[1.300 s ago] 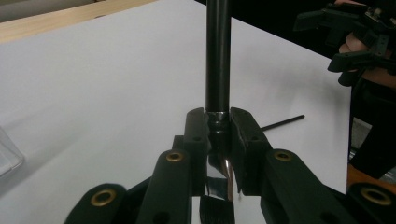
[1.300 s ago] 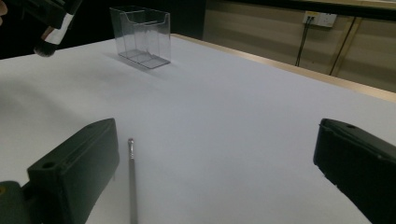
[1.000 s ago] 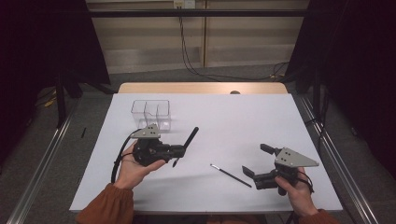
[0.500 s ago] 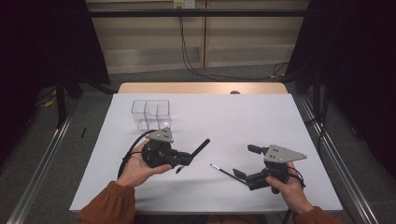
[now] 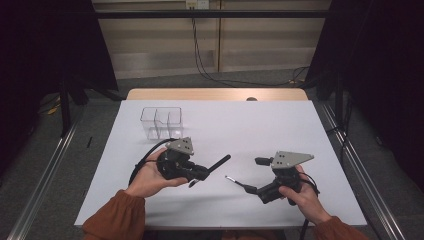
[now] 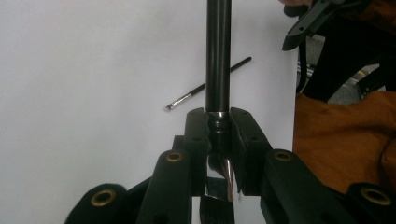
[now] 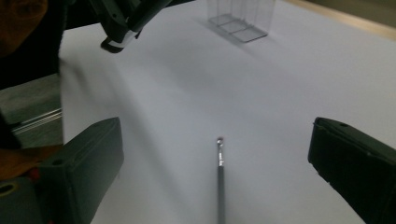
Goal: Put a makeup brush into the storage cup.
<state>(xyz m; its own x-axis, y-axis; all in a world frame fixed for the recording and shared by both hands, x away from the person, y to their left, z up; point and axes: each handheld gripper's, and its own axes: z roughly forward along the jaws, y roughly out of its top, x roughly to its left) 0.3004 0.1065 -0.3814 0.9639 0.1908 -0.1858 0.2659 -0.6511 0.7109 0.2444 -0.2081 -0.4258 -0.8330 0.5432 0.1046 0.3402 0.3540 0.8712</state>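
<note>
My left gripper [image 5: 202, 173] is shut on a thick black makeup brush [image 5: 220, 163], whose handle sticks out to the right over the white table. In the left gripper view the jaws [image 6: 218, 126] clamp the brush [image 6: 218, 56] at its silver ferrule, with the bristles below. A thin brush [image 5: 234, 181] lies flat on the table in front of my right gripper [image 5: 256, 176]. That gripper stands wide open, its jaws on either side of the thin brush's near end. The right gripper view has the thin brush [image 7: 220, 172] low between the open jaws [image 7: 217, 140], untouched.
A clear plastic organiser [image 5: 162, 122] with three compartments stands at the back left of the white table [image 5: 250, 125]. It is also in the right gripper view, the organiser [image 7: 240, 16] at the top. A wooden edge [image 5: 215, 94] runs along the table's far side.
Both hands have drawn toward the middle. My left gripper carried the thick brush to the right; my right gripper moved left until its open jaws flank the thin brush.
</note>
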